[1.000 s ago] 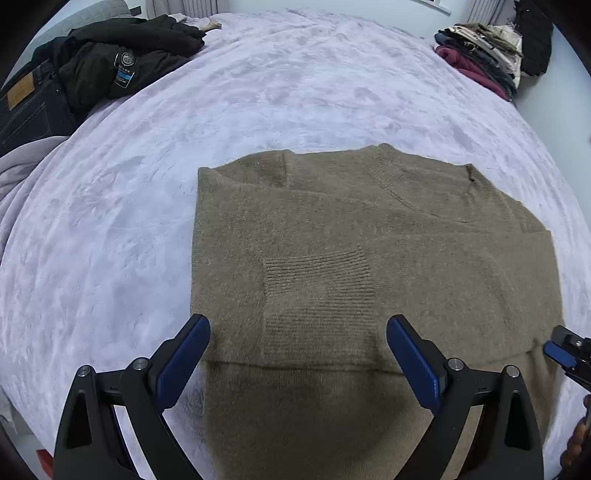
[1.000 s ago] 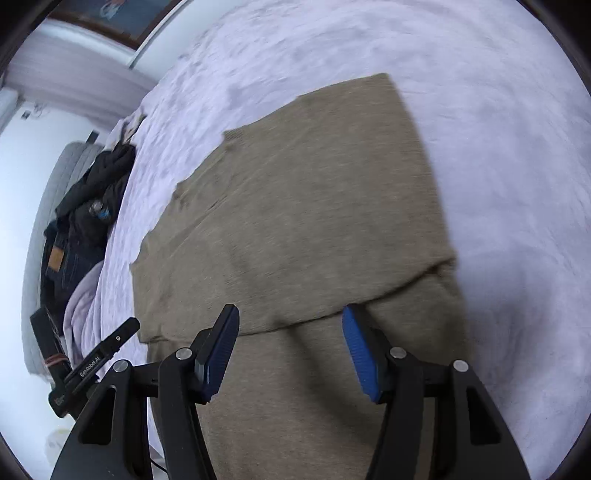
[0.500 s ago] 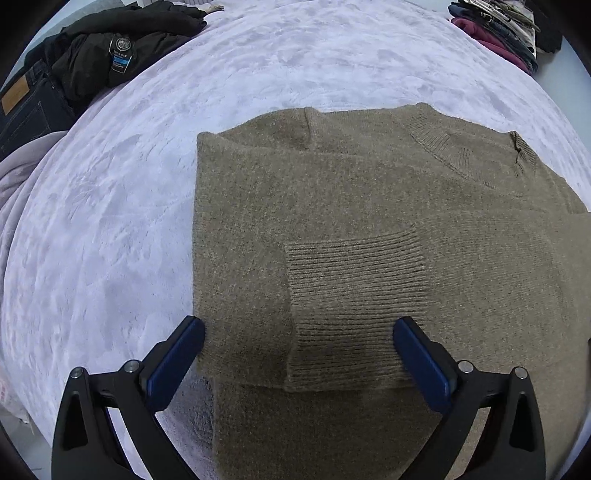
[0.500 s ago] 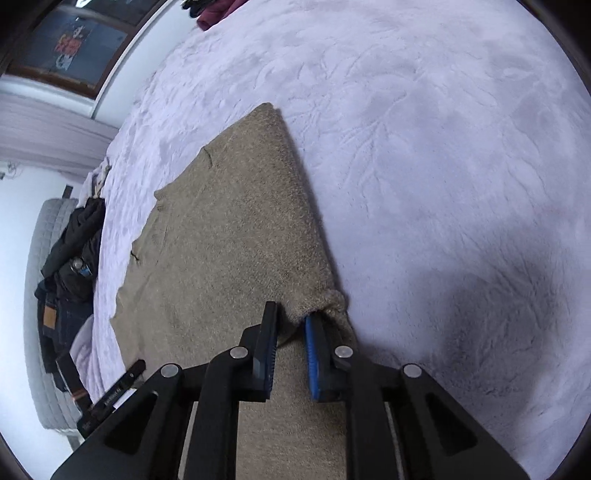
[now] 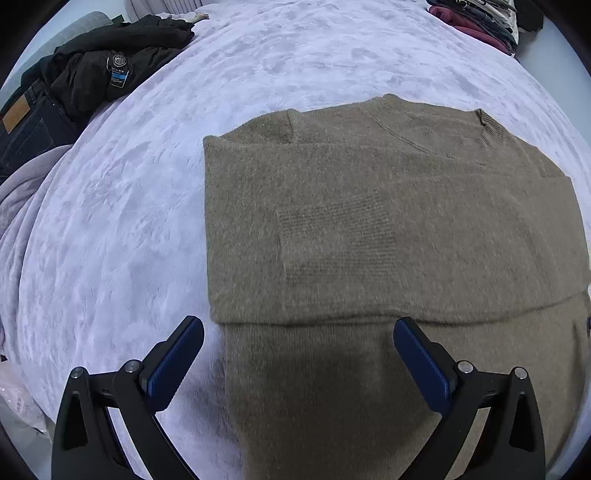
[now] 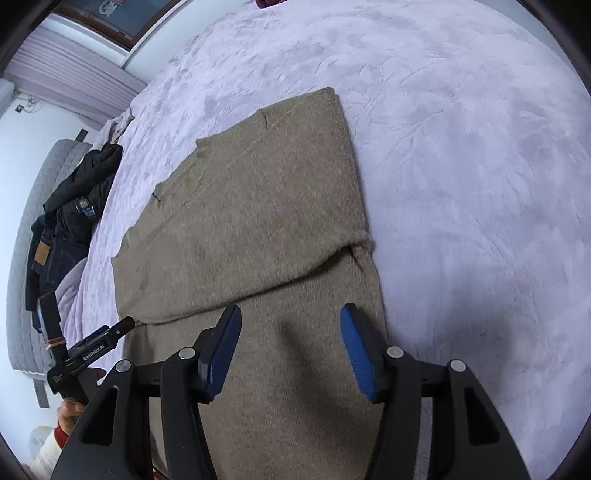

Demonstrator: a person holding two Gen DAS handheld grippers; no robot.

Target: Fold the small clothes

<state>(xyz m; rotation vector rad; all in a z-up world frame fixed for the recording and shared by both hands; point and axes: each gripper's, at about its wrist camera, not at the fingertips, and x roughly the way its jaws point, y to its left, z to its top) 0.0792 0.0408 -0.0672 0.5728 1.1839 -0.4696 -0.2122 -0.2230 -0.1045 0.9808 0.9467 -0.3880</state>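
Two grippers: left gripper [image 5: 297, 349] and right gripper [image 6: 290, 341], each with jaws spread wide and nothing between the blue pads.
Garment: one olive-brown knit sweater [image 5: 369, 236], lying flat on the bed [image 5: 110, 240], partly folded, with a sleeve laid across the body and its ribbed cuff [image 5: 336, 240] facing up.
Fold edge: a doubled layer ends in a straight crosswise edge [image 5: 369, 317] just ahead of the left gripper; the single lower layer runs on beneath both grippers.
Right side: in the right wrist view the same sweater [image 6: 258, 203] shows a small bunched corner [image 6: 364, 243] where the fold meets the side edge.
Handling (judged): soft, limp, fairly light; the knit should stretch and sag if lifted at one point, and the fuzzy surface should grip the pads well, with little slip.
Where to hold (judged): pinch the near hem at its two corners, one gripper each, so the layer lifts evenly.
Risk (judged): the plush bed cover may drag the lower layer and disturb the sleeve.
Surroundings: dark clothes [image 5: 110, 66] piled at the bed's far left; stacked garments [image 5: 476, 18] at far right.
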